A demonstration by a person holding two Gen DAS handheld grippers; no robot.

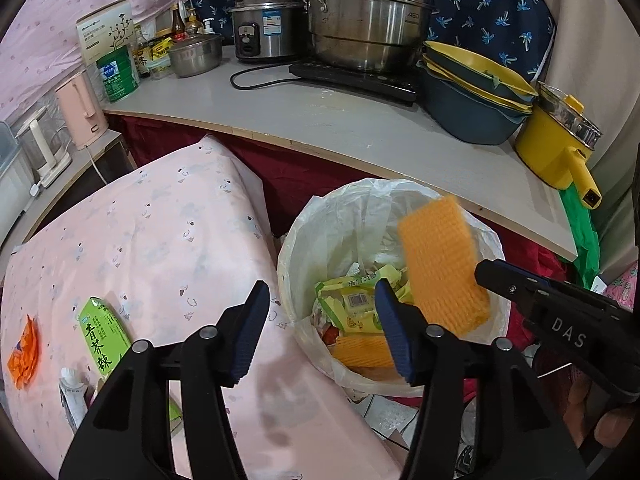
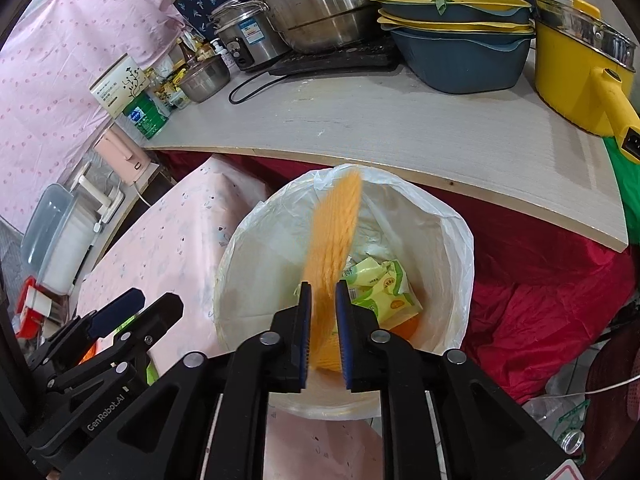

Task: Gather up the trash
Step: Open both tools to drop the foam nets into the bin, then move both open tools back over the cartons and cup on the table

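A white bin lined with a clear bag (image 1: pixel 292 240) (image 2: pixel 460 240) stands beside the pink-clothed table (image 1: pixel 160 240). An orange foam net (image 1: pixel 440 260) (image 2: pixel 340 220) hangs blurred over the bin's mouth, between the slightly parted pads of my right gripper (image 2: pixel 324 284) (image 1: pixel 484 270). My left gripper (image 1: pixel 322 284) (image 2: pixel 156 300) is open and holds nothing, above the bin's near-left rim. Yellow-green wrappers (image 1: pixel 352 300) (image 2: pixel 380 284) and another orange net (image 1: pixel 360 350) lie inside. On the table lie a green box (image 1: pixel 104 332), an orange wrapper (image 1: pixel 26 352) and a white tube (image 1: pixel 74 394).
Behind the bin a pale counter board (image 1: pixel 320 120) (image 2: pixel 360 128) carries steel pots (image 1: pixel 368 20), a rice cooker (image 1: pixel 264 24), stacked blue and yellow basins (image 1: pixel 472 92) and a yellow pot (image 1: pixel 556 140). Red cloth (image 2: pixel 540 280) lies to the right of the bin.
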